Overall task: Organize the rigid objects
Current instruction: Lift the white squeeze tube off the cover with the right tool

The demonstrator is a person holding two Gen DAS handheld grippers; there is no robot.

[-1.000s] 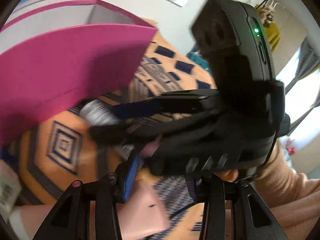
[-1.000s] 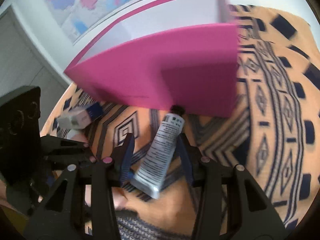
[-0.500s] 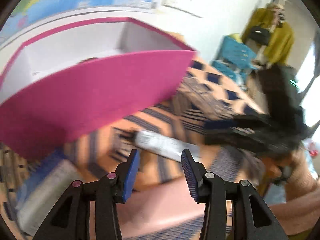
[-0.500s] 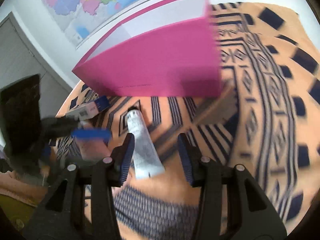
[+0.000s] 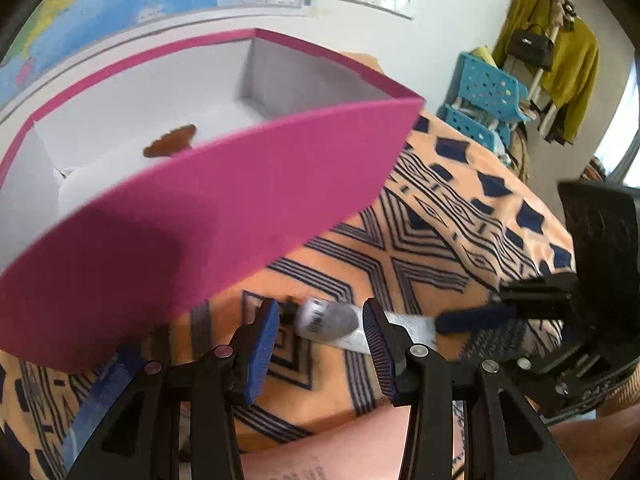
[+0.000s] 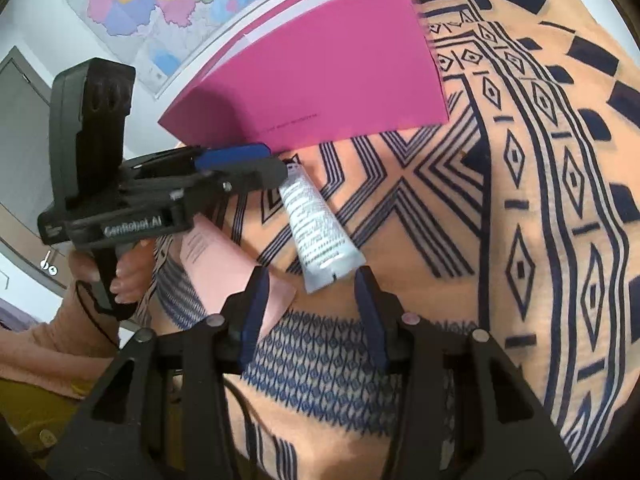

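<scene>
A white tube (image 6: 316, 224) with a black cap lies on the patterned cloth in front of a magenta box (image 6: 320, 68). My right gripper (image 6: 311, 276) is open, and the tube's crimped end lies just ahead of its gap without touching the pads. My left gripper (image 6: 276, 164) reaches in from the left at the tube's cap end. In the left wrist view the left gripper (image 5: 320, 308) is open, with the tube (image 5: 332, 322) lying on the cloth beyond its pads. The right gripper (image 5: 472, 316) comes in from the right. The magenta box (image 5: 224, 208) is white inside and holds a small brown thing (image 5: 170, 142).
A pink packet (image 6: 224, 264) lies left of the tube, partly under the left gripper. A blue box (image 5: 108, 384) sits at the lower left beside the magenta box. Orange patterned cloth (image 6: 520, 200) stretches to the right. A hand (image 6: 124, 280) holds the left gripper's handle.
The right gripper has drawn back, so the tube now lies ahead of its fingers instead of between them. It no longer blocks the left camera. The left gripper has swung toward the tube's cap.
</scene>
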